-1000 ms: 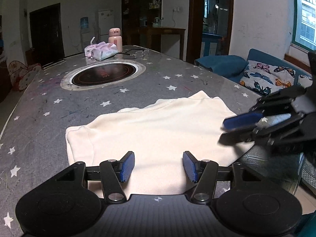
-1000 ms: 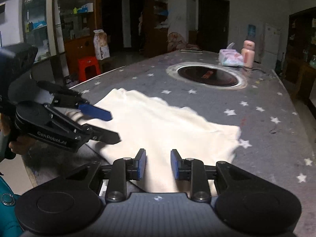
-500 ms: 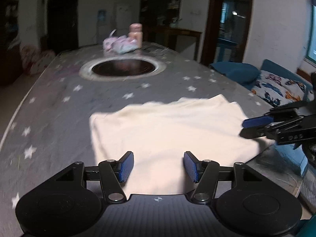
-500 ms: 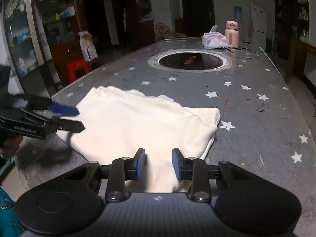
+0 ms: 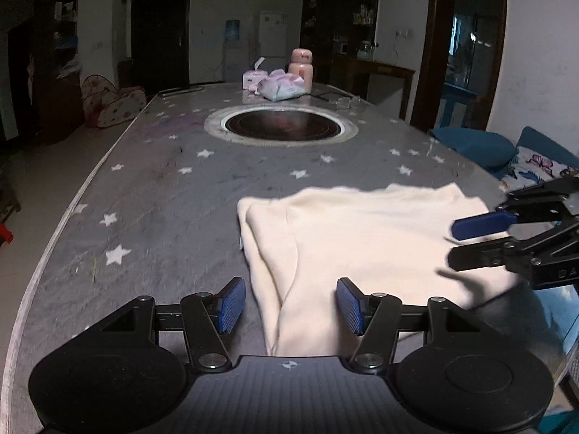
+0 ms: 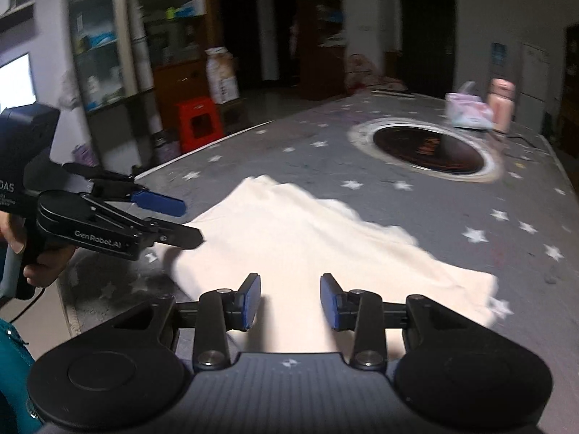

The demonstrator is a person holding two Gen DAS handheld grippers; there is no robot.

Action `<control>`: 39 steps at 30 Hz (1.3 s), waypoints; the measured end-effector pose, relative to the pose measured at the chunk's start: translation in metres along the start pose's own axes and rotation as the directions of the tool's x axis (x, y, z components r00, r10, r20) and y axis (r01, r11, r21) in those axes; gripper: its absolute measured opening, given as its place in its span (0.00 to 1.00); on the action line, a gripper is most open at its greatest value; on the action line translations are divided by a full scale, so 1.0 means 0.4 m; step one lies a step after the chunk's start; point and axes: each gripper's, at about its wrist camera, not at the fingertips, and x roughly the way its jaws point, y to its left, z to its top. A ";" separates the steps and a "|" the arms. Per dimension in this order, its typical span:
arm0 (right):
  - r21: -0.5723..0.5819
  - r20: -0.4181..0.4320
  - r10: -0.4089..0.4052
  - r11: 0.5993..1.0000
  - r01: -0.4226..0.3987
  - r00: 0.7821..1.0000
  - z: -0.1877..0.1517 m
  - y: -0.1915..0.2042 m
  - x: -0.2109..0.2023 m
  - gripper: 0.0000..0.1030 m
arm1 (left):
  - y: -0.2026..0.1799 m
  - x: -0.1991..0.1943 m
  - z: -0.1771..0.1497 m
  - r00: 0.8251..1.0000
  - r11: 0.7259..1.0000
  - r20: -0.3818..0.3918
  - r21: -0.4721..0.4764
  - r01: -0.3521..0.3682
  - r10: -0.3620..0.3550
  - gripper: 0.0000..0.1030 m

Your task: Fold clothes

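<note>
Both open and empty, left gripper (image 5: pixel 288 304) wide over a folded edge, right gripper (image 6: pixel 290 301) narrower over the opposite end, with cream garment (image 5: pixel 365 242) spread just ahead on table (image 5: pixel 163 195), seemingly light, limp, slippy: best pinched at edges or corners.

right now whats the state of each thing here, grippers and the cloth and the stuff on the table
left gripper: open, holding nothing, low over the garment's near edge
right gripper: open, holding nothing, over the garment
cream garment: lying on the table, partly folded, edges doubled over
star-patterned table: garment at its near end
round cooktop: set into the table, nothing on it
pink bottle: upright, capped
tissue packs: lying beside the bottle
</note>
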 end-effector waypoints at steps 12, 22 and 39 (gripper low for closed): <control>0.039 -0.029 -0.093 0.995 0.094 0.995 0.014 -0.087 0.037 0.37 | -0.005 -0.012 0.028 1.000 1.000 0.030 0.018 0.001 -0.002 0.58; 0.175 -0.044 -0.181 0.967 0.186 0.982 0.029 -0.223 0.058 0.32 | -0.020 0.005 0.041 1.000 0.999 0.010 0.041 0.004 -0.005 0.59; -0.064 -0.023 -0.039 0.997 0.038 0.999 -0.028 0.027 0.009 0.36 | -0.019 0.001 0.031 1.000 0.999 -0.014 0.030 -0.025 0.026 0.68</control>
